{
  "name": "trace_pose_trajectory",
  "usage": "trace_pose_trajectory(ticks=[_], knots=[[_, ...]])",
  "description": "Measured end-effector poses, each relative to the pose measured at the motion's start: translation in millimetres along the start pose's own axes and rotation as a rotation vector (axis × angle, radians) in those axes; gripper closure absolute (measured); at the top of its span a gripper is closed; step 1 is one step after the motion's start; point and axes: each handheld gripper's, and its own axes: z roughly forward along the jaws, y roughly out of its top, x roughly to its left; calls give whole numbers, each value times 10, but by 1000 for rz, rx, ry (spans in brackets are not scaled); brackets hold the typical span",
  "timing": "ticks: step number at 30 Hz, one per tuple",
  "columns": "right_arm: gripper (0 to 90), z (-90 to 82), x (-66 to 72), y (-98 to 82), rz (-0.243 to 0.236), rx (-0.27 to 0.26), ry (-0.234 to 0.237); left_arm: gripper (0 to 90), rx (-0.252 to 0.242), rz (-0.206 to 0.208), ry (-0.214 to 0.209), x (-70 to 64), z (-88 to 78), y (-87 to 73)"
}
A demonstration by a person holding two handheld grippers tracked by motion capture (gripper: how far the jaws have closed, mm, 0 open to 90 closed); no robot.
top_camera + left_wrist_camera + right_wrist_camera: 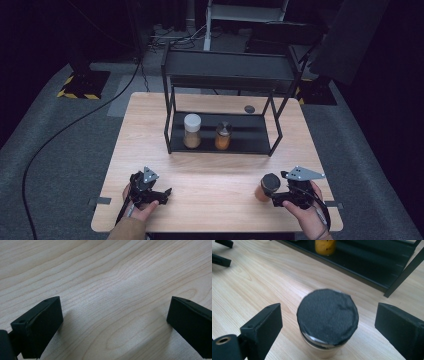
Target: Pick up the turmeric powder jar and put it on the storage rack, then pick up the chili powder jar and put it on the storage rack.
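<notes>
A jar (267, 187) with a black lid and tan contents stands upright on the wooden table (215, 175) at the front right. My right gripper (276, 196) is open around it. In the right gripper view the jar (327, 317) sits between the two jaws with a gap on each side, and my right gripper (328, 315) does not touch it. My left gripper (164, 196) rests at the front left, open. Between its jaws in the left gripper view, my left gripper (115, 312) has bare wood.
A black two-level rack (245, 131) stands mid-table. Its lower shelf holds a white-lidded jar (192, 131) and a dark-lidded jar of orange contents (223, 136). A small dark disc (249, 109) lies behind the rack. Cables run over the grey floor at the left.
</notes>
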Motion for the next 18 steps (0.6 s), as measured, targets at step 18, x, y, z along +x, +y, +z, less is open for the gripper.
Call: trace_pose_trajectory(ticks=[18], knots=[[180, 254, -27, -99, -20, 52, 3, 2, 0, 1, -1, 2, 2, 0]])
